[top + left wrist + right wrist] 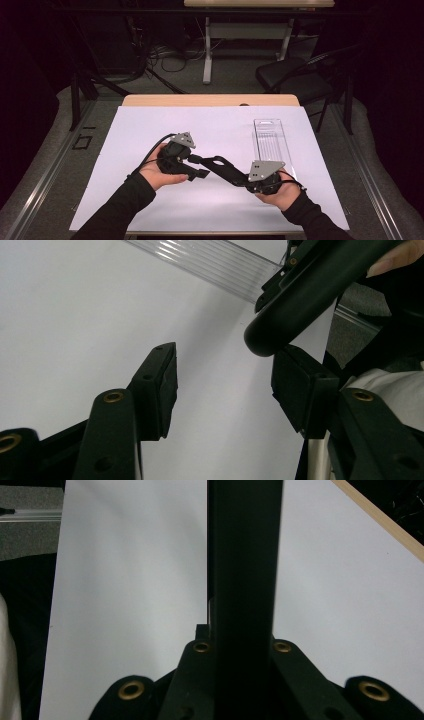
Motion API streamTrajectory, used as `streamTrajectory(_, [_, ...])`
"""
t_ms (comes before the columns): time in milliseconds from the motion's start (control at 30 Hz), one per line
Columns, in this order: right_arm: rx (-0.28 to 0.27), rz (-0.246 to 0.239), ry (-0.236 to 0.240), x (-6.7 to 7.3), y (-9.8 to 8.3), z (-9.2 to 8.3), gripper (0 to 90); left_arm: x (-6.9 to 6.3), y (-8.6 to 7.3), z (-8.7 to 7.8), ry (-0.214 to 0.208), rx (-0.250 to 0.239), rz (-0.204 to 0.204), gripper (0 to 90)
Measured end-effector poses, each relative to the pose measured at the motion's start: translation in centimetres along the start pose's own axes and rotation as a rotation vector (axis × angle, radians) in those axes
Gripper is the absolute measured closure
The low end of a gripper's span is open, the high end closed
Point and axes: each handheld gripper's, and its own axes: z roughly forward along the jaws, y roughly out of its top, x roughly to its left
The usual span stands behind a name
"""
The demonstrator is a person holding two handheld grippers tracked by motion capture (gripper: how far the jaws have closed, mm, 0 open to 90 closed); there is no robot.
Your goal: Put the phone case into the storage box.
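My right gripper is shut on a long black bar, which runs from it up and to the left. In the right gripper view the bar stands straight up between the jaws of the right gripper. The bar's rounded end reaches my left gripper, just above that gripper's right pad. The left jaws stand apart and neither pad presses on the bar. In the high view the left gripper meets the bar's end over the middle of the white sheet.
A clear ribbed plastic tray lies on the sheet behind my right hand; its edge is also in the left gripper view. The wooden table edge borders the sheet at the back. A black chair stands beyond the table.
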Motion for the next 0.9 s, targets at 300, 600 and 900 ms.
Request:
streamTrajectory(300, [-0.007,0.003,0.006,0.05,0.05,0.12,88.5,0.02,-0.01,0.22,-0.025,-0.023,0.019,47.9])
streamTrajectory(600, [-0.018,0.01,0.011,0.07,0.08,0.19,88.5,0.23,0.07,0.22,-0.067,-0.099,0.023,52.5])
streamTrajectory(900, [-0.032,0.012,0.014,0.13,0.14,0.25,88.6,0.38,0.13,0.62,-0.111,-0.164,0.029,54.8])
